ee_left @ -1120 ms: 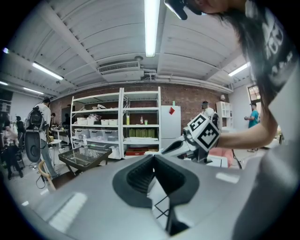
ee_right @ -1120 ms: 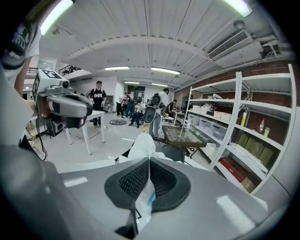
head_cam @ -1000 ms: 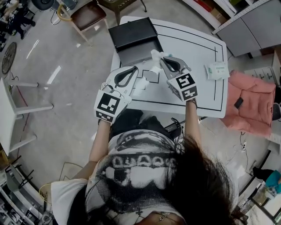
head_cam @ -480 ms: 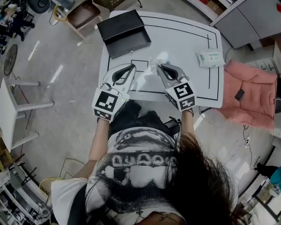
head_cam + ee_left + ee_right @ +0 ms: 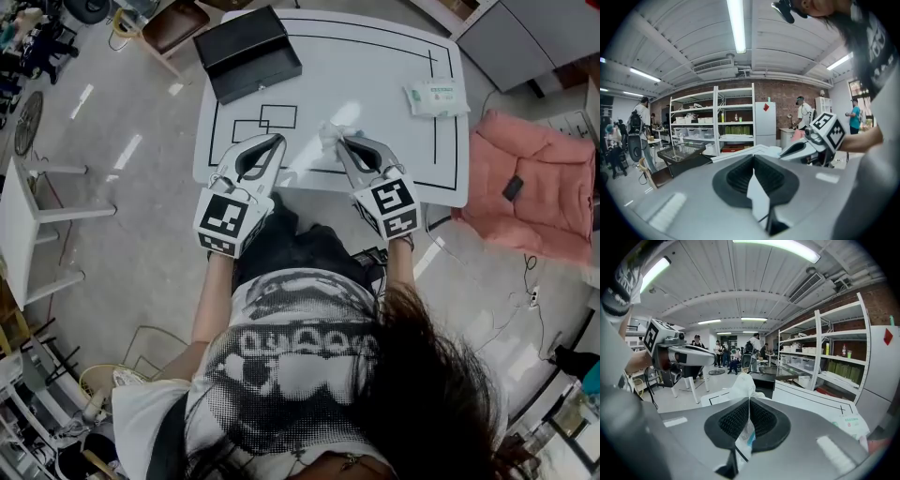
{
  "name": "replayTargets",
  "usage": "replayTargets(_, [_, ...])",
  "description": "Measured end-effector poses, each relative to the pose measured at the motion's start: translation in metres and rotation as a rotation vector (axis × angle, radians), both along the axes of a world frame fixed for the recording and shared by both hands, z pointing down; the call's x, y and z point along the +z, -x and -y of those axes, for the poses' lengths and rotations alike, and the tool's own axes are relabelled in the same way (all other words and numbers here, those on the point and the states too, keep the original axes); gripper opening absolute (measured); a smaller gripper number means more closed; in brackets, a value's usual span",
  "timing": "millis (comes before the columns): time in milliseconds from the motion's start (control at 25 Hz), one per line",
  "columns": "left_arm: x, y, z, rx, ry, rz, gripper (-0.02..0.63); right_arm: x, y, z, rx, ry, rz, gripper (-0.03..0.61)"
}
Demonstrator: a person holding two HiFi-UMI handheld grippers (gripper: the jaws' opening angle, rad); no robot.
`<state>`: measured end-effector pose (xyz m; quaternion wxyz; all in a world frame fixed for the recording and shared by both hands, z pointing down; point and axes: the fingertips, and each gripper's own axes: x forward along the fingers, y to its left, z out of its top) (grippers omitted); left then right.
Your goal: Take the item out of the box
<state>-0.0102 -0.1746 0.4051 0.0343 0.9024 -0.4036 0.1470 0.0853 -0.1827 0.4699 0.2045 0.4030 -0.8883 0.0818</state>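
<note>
The right gripper (image 5: 339,141) is clamped on the packet (image 5: 330,134), a small crumpled pouch of white plastic. Its bunched top sticks out past the jaw tips, and its tail, with a bit of blue print, hangs down between the pads. It is held above the near part of the white table (image 5: 375,75), well apart from the black box (image 5: 246,52) at the far left corner. The left gripper (image 5: 278,141) is alongside with its jaws pressed together; a white sliver shows between them, which I cannot identify.
</note>
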Motion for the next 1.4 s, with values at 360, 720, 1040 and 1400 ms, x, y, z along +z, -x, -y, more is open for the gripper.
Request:
replayTargets(360, [0.001, -0.026, -0.046, -0.003, 0.012, 0.021, 0.0, -0.002, -0.022, -0.042, 0.002, -0.005, 0.023, 0.008])
replayTargets(720, [-0.004, -0.023, -0.059, 0.0, 0.003, 0.026, 0.0, -0.003, -0.02, -0.056, 0.005, -0.013, 0.008, 0.008])
replayTargets(1040, [-0.008, -0.001, -0.073, 0.026, -0.002, 0.016, 0.0, -0.009, -0.001, -0.071, 0.03, -0.027, -0.006, 0.008])
replayTargets(1400, [-0.007, 0.043, -0.089, 0.054, 0.005, -0.001, 0.0, -0.013, 0.043, -0.09, 0.044, -0.028, -0.026, 0.008])
